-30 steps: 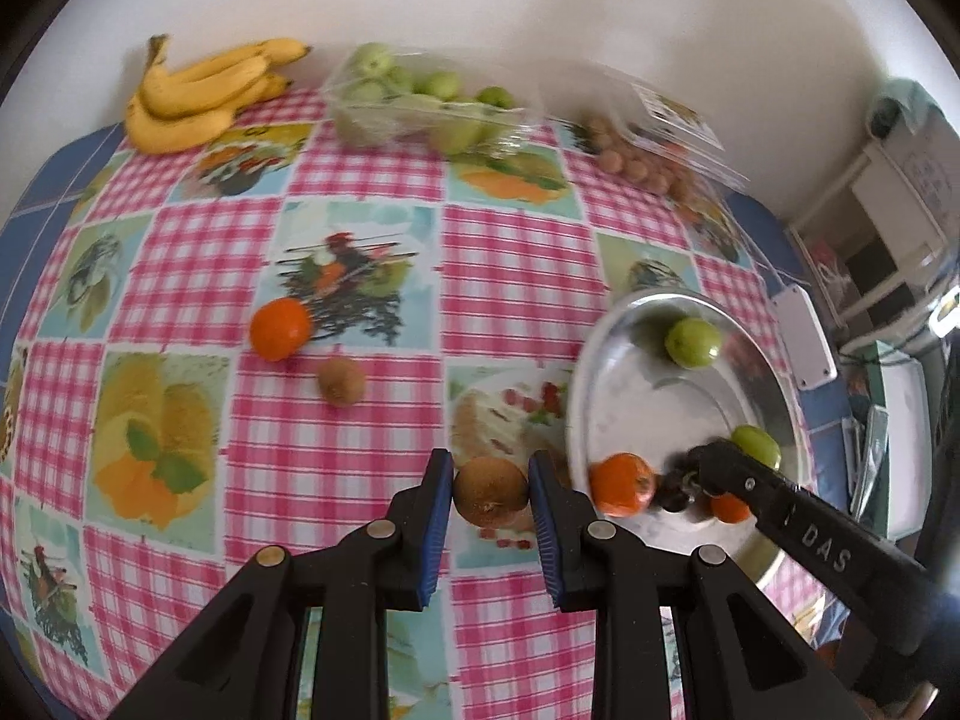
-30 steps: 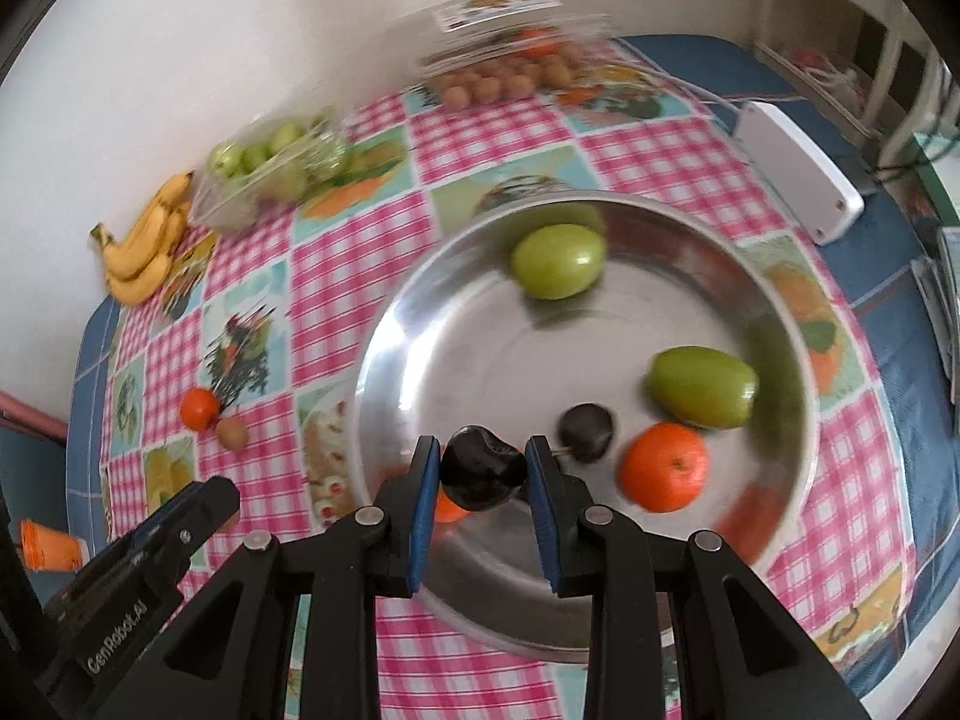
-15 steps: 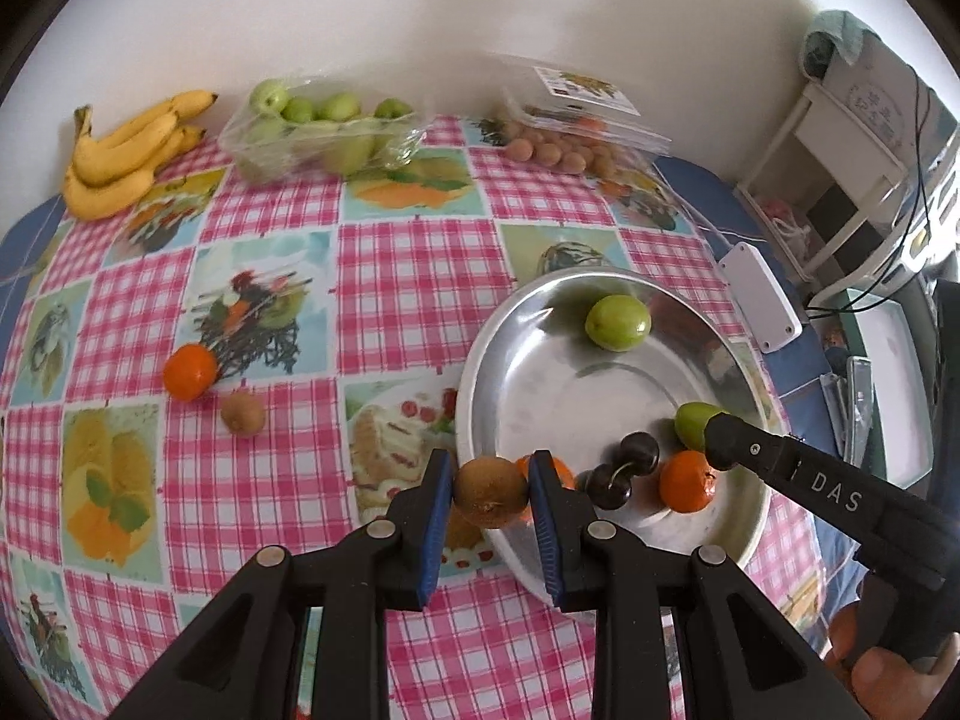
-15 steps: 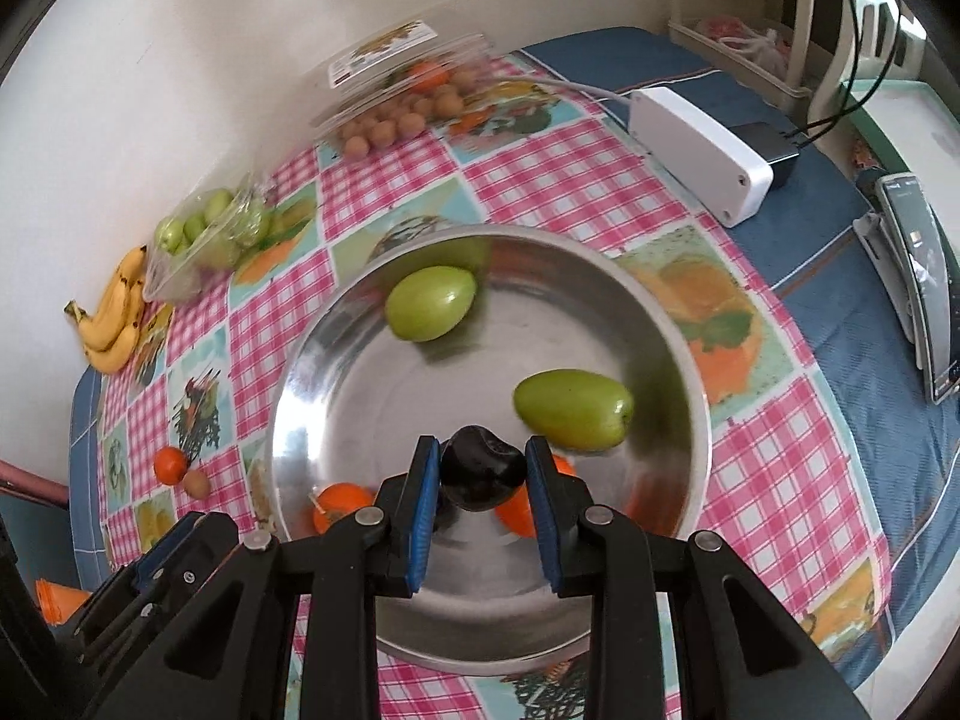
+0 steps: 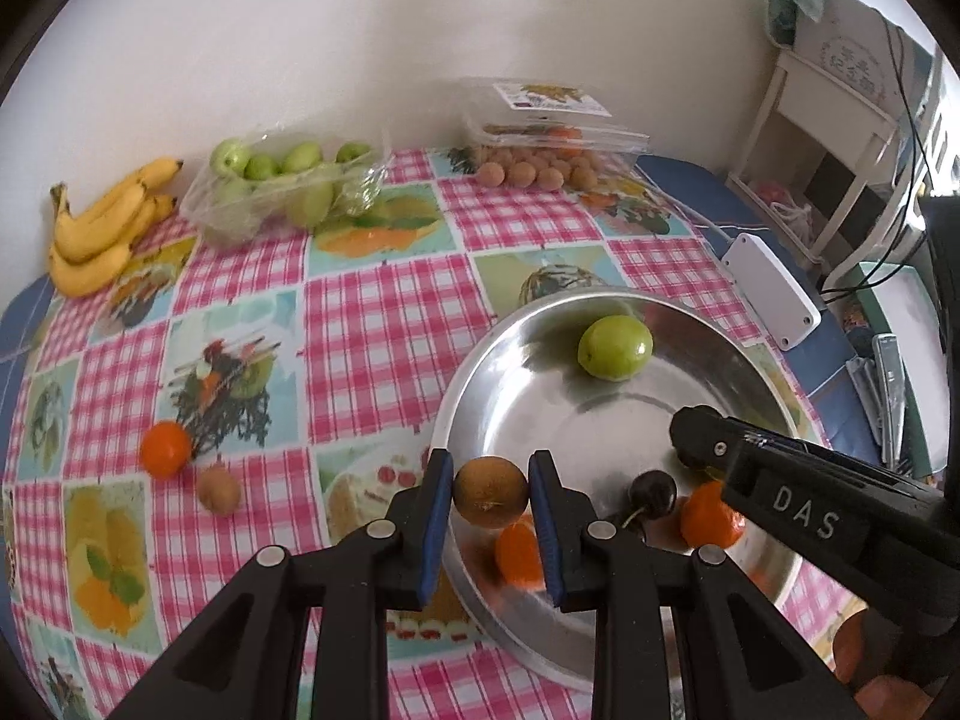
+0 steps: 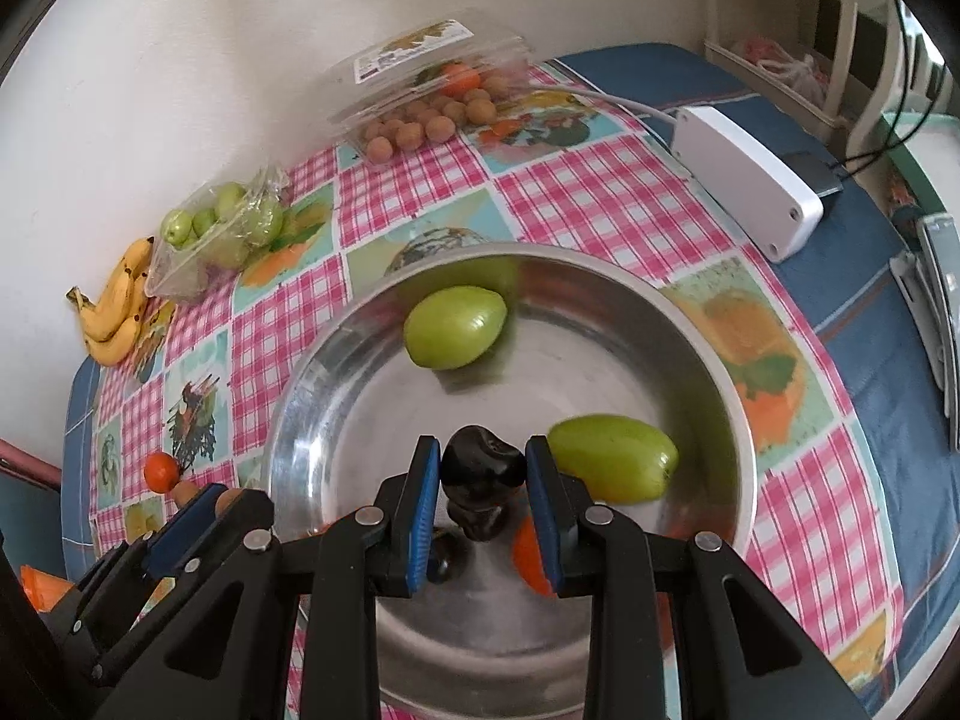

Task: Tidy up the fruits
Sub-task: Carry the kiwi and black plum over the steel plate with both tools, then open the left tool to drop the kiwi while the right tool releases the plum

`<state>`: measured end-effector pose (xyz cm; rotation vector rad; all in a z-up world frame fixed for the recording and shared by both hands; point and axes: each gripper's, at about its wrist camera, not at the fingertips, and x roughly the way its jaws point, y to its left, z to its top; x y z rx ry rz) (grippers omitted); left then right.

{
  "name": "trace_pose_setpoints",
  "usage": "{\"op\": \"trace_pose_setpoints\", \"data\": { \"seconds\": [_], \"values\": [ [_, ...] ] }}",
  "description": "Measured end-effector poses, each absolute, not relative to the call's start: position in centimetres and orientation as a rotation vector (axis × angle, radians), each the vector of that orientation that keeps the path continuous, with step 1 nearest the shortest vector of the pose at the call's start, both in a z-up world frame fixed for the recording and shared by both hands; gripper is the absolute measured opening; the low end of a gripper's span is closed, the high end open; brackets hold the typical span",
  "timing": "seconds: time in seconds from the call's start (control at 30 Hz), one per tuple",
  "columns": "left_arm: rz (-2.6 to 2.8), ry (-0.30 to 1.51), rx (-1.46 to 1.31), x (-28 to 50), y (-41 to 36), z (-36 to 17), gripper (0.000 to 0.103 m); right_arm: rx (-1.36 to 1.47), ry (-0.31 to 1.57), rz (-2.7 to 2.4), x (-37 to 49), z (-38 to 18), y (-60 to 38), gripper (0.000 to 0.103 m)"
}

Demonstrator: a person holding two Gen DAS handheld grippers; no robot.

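My left gripper (image 5: 491,501) is shut on a brown kiwi (image 5: 491,491), held over the near-left rim of the steel bowl (image 5: 474,372). In the bowl lie a green fruit (image 5: 615,348), a dark cherry (image 5: 653,491) and two oranges (image 5: 711,513). My right gripper (image 6: 480,483) is shut on a dark cherry (image 6: 480,468) above the bowl (image 6: 708,336), with two green fruits (image 6: 454,327) and an orange (image 6: 528,555) beneath. A loose orange (image 5: 165,447) and kiwi (image 5: 219,489) rest on the checked cloth at the left.
At the wall stand bananas (image 5: 102,222), a clear bag of green fruit (image 5: 276,186) and an open clear box of small brown fruit (image 5: 540,162). A white power box (image 5: 771,291) with cables lies right of the bowl. A white shelf (image 5: 828,144) stands beyond.
Both grippers have moved across the table toward the bowl with their fruit still clamped. The left one went from over the cloth to the bowl's rim; the right one sits farther over the bowl's middle.
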<state>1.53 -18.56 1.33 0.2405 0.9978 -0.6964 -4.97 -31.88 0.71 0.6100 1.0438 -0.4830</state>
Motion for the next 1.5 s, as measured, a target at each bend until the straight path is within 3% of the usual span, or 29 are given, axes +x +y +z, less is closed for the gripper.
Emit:
{"op": "trace_pose_setpoints", "data": {
  "seconds": [1.5],
  "values": [
    [-0.702, 1.034, 0.311, 1.6, -20.8, -2.5, 0.028, 0.602, 1.09, -0.494, -3.2, -2.6, -31.4, 0.031]
  ]
}}
